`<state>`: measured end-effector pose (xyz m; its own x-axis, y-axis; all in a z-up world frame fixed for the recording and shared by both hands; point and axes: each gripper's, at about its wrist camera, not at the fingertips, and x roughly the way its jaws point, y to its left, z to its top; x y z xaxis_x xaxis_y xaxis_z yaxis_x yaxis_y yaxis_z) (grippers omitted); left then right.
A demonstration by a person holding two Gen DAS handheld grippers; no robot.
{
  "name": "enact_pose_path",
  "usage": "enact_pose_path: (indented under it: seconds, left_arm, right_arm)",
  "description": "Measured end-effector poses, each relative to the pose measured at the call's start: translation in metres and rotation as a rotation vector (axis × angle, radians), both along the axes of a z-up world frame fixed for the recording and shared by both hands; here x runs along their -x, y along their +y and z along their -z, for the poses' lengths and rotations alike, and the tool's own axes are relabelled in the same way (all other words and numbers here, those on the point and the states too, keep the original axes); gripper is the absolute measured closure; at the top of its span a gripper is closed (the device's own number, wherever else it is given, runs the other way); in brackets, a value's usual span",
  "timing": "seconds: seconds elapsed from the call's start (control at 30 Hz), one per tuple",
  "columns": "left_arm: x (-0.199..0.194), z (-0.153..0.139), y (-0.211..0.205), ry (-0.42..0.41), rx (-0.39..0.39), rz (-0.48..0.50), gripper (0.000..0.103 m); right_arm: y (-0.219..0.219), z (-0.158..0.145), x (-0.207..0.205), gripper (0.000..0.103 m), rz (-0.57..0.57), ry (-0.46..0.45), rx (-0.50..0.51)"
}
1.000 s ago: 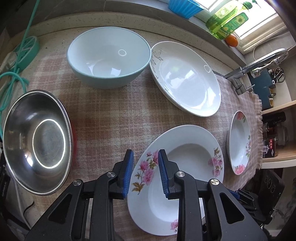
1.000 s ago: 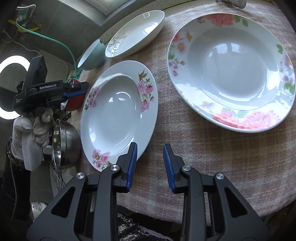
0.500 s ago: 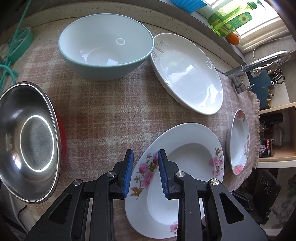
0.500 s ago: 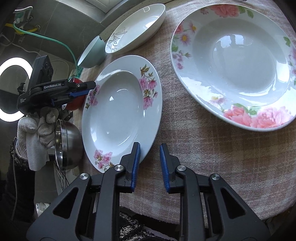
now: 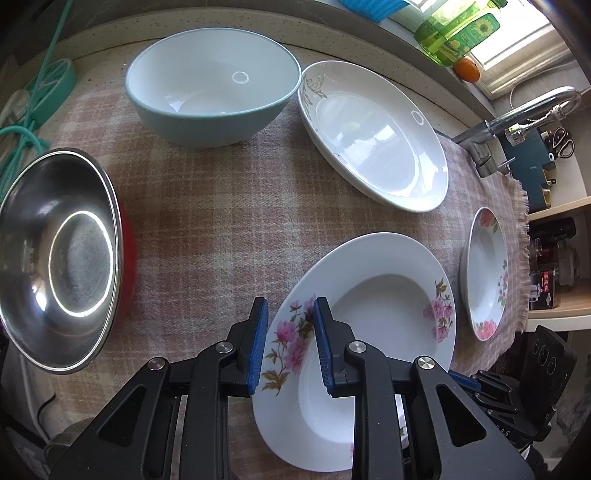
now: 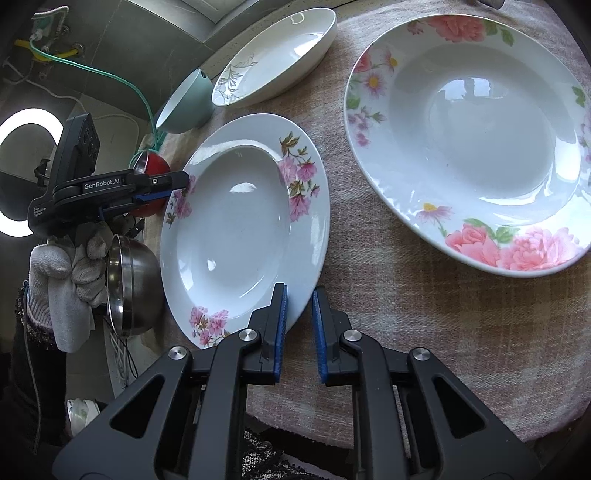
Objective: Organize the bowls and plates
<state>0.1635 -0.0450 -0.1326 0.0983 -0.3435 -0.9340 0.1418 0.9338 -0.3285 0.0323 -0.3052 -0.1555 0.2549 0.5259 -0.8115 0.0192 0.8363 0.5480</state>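
Observation:
A pink-flowered soup plate lies on the checked cloth between both grippers. My left gripper straddles its near rim, jaws narrowed around the edge. It shows from the side in the right wrist view. My right gripper straddles the opposite rim, jaws narrowed. Whether either pad touches the plate is unclear. A larger rose plate lies to the right. A white oval dish, a pale blue bowl and a steel bowl stand around.
A red object sits under the steel bowl. A faucet and shelves are beyond the cloth's right edge. Green cable lies at the far left. Bottles stand on the windowsill.
Both grippers moved in onto the flowered soup plate's rim from opposite sides and their jaws narrowed, the right one most.

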Motion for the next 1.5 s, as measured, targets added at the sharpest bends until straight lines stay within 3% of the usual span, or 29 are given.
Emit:
enact_pose_path:
  seconds: [0.43, 0.77, 1.5]
  left_arm:
    - [0.035, -0.004, 0.0, -0.001, -0.023, -0.057, 0.08]
    - [0.038, 0.001, -0.01, -0.007, -0.038, -0.068, 0.08]
    - [0.039, 0.0, -0.034, -0.016, -0.078, 0.031, 0.079]
  right_arm:
    - [-0.005, -0.001, -0.007, 0.089, -0.078, 0.006, 0.034]
    - [-0.008, -0.001, 0.0, 0.089, -0.094, 0.0, 0.027]
    - [-0.01, -0.002, 0.027, 0.089, -0.143, 0.034, 0.025]
